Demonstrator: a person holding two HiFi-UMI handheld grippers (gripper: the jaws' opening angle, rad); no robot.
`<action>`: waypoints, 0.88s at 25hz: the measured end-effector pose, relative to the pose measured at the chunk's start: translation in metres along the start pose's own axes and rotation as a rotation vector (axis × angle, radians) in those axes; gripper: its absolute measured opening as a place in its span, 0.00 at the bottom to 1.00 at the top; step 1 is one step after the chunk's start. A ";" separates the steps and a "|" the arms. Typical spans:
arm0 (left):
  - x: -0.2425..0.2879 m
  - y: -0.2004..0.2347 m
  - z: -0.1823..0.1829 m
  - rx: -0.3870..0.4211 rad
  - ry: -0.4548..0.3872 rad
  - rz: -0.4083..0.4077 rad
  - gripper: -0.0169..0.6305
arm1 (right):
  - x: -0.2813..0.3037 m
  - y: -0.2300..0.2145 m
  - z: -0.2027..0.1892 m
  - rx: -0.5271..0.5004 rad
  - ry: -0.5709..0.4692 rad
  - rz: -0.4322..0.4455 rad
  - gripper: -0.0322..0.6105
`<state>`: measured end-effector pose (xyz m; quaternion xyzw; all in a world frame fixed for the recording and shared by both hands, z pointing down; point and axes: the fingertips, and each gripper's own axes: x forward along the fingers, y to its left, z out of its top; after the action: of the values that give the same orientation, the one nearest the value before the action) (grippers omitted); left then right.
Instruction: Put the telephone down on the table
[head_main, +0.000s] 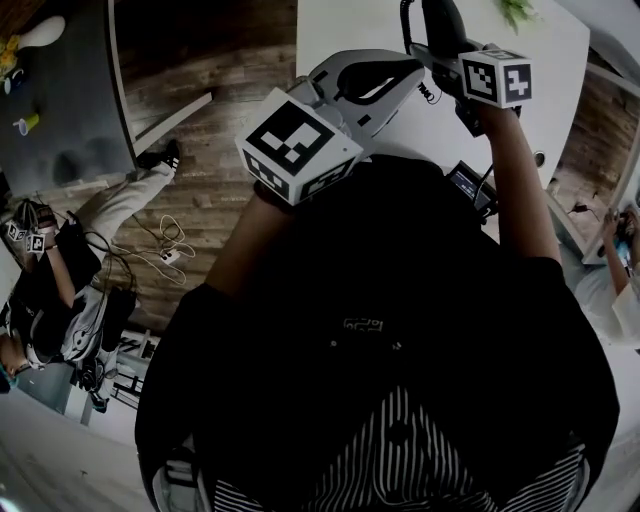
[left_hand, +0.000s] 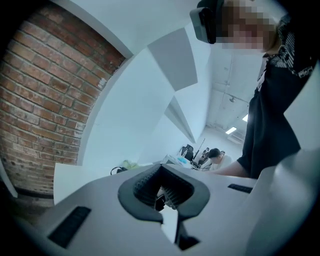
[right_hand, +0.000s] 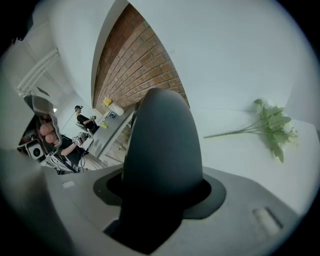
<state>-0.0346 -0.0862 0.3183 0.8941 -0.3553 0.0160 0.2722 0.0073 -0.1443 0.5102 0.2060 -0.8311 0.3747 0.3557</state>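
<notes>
Between the right tongs (right_hand: 161, 197) sits a smooth, dark, rounded telephone (right_hand: 162, 140).

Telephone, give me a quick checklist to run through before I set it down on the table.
1. Telephone gripped in right claw: ok.
2. Right claw over the table: ok, the head view shows white tabletop beneath it.
3. Landing spot free of the sprig: ok, it lies off to one side.
4. Left claw empty and shut: ok.
5. Gap between telephone and tabletop: cannot tell.
</notes>
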 end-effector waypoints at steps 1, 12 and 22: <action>0.000 0.001 0.000 -0.013 -0.005 0.000 0.04 | 0.004 -0.002 -0.004 0.002 0.012 0.000 0.48; -0.007 0.006 0.006 -0.053 -0.042 0.000 0.04 | 0.052 -0.028 -0.052 0.026 0.120 -0.069 0.48; -0.008 0.013 0.001 -0.061 -0.022 0.016 0.04 | 0.068 -0.050 -0.060 0.026 0.162 -0.116 0.48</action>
<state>-0.0489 -0.0897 0.3215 0.8828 -0.3655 -0.0024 0.2952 0.0189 -0.1349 0.6131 0.2274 -0.7812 0.3796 0.4403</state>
